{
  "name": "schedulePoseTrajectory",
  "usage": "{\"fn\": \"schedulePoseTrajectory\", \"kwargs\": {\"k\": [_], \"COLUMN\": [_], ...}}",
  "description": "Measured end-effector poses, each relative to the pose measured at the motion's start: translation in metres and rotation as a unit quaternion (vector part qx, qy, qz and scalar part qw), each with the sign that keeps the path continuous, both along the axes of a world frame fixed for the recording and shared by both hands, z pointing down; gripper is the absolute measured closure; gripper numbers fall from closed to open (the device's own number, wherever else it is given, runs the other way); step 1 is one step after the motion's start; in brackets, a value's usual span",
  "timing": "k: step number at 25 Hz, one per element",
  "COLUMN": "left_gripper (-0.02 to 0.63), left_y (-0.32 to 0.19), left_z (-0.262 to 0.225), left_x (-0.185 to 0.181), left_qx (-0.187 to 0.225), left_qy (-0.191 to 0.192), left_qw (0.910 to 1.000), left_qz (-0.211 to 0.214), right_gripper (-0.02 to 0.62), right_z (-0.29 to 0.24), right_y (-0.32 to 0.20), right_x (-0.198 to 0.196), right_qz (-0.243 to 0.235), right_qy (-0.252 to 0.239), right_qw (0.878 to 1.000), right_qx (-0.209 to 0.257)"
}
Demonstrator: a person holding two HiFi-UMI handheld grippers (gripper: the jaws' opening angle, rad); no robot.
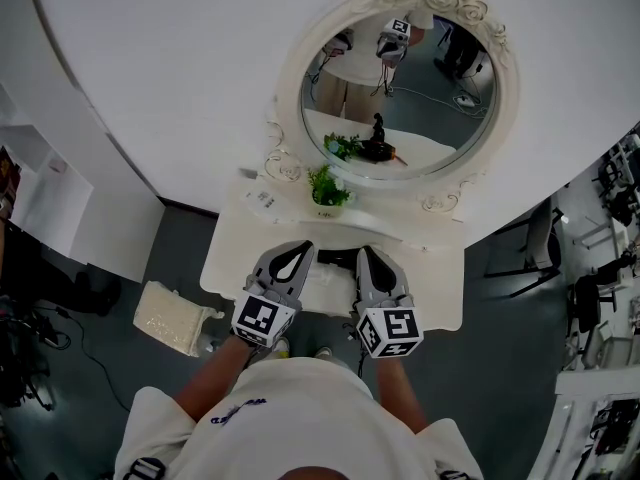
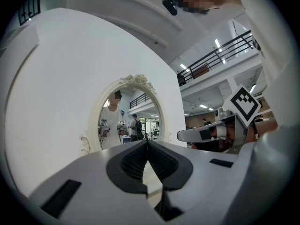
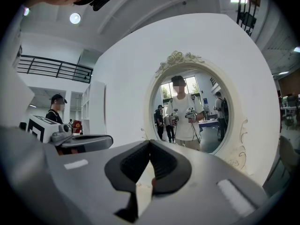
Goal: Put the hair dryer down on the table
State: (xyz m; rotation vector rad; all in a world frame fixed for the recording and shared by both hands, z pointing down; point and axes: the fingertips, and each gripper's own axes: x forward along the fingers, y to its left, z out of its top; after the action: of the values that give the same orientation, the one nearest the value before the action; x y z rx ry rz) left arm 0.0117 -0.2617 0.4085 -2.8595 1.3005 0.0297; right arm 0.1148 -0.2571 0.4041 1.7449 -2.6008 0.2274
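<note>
Left gripper [image 1: 297, 250] and right gripper [image 1: 368, 252]: grey, clenched shut, empty. Lay between them, partly hidden, on white vanity table [image 1: 440, 290]: black hair dryer [image 1: 335, 258], seemingly already set down. Next, probably: just pulling back.

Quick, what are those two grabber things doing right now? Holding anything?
Left gripper: jaws closed, tips touching, nothing held.
Right gripper: jaws closed, tips touching, nothing held.

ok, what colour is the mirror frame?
The mirror frame is white; the head view shows it best.
</note>
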Motion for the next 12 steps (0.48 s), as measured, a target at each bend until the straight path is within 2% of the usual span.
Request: {"fn": "schedulePoseTrajectory", "kwargs": {"k": [12], "left_gripper": [0.595], "left_y": [0.0012], "left_z": [-0.0033], "left_x": [0.0044], "left_qx": [0.001], "left_qy": [0.004], "left_qw": [1.0000], "left_qz": [0.004], "right_gripper": [0.584], "right_z": [-0.0001], "right_y": [0.0021], "right_x": [0.0032], "right_qz": [0.003], "right_qy": [0.003], "right_qw": [1.000], "right_qx": [0.000]}}
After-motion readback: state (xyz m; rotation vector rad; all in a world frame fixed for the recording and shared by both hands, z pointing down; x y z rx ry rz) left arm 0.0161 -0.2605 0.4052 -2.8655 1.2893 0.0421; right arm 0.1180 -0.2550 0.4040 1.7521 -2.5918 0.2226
